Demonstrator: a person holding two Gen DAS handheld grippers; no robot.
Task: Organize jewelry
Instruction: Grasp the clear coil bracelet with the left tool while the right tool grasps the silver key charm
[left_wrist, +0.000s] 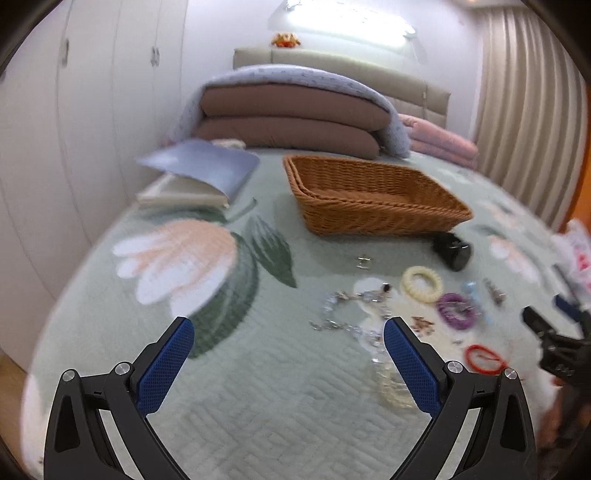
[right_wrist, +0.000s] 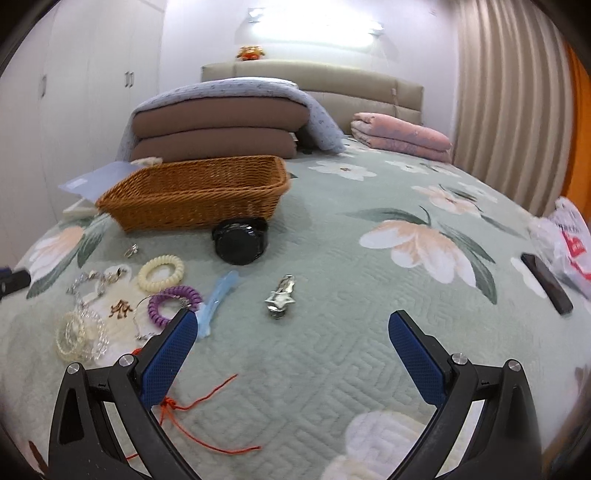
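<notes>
Both hand-held grippers hover over the green floral quilted bed (right_wrist: 332, 350) with their blue-padded jaws spread wide, gripping nothing. Ahead of the left hand-held gripper (left_wrist: 288, 339) and to its right lie a silver chain bracelet (left_wrist: 343, 310), a cream coiled hair tie (left_wrist: 422, 284) and a purple coiled hair tie (left_wrist: 456, 311). Ahead of the right hand-held gripper (right_wrist: 291, 332) lies a silver metal hair clip (right_wrist: 280, 297); further ahead, a black wristwatch (right_wrist: 240, 240) touches the empty brown wicker basket (right_wrist: 195, 195).

Red cord (right_wrist: 207, 413) partly hidden behind right tool (right_wrist: 290, 332).
</notes>
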